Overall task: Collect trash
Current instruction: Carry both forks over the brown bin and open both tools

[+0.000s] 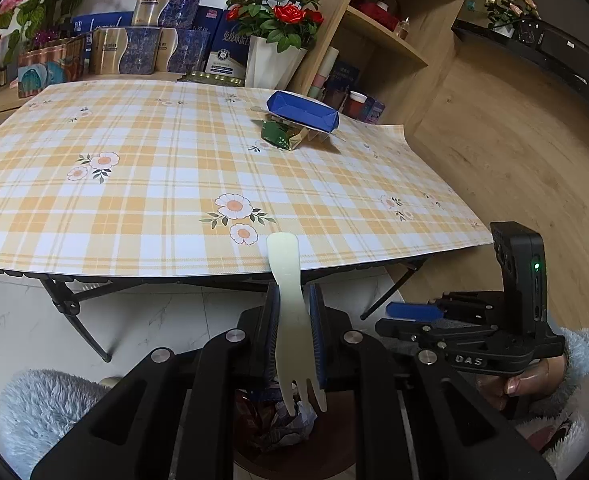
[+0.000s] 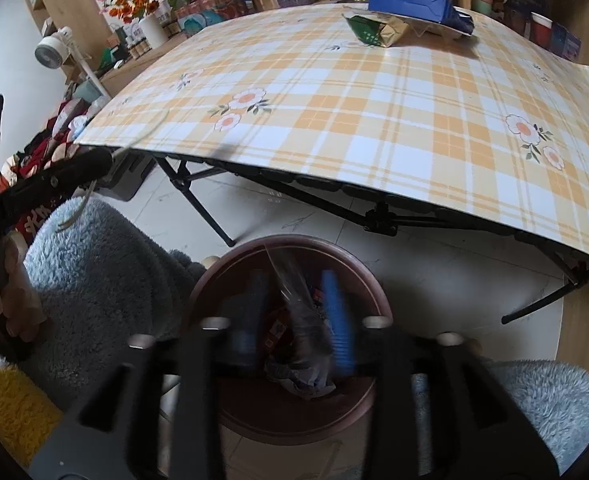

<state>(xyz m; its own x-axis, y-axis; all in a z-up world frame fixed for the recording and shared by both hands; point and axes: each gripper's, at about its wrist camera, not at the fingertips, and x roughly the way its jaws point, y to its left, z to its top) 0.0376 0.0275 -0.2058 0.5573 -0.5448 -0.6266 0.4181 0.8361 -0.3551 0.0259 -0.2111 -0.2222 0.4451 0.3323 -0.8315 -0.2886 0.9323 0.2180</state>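
My left gripper is shut on a pale plastic fork, tines pointing down over the brown trash bin, which holds crumpled wrappers. My right gripper is blurred and stands over the same bin; its jaws stand apart with a crumpled clear wrapper between them, and I cannot tell whether they touch it. On the table's far right lie a blue box and a green-gold packet.
The folding table with a yellow plaid floral cloth stands just beyond the bin. Boxes, flower pots and wooden shelves line the back. The right gripper shows in the left wrist view. Fluffy sleeves flank the bin.
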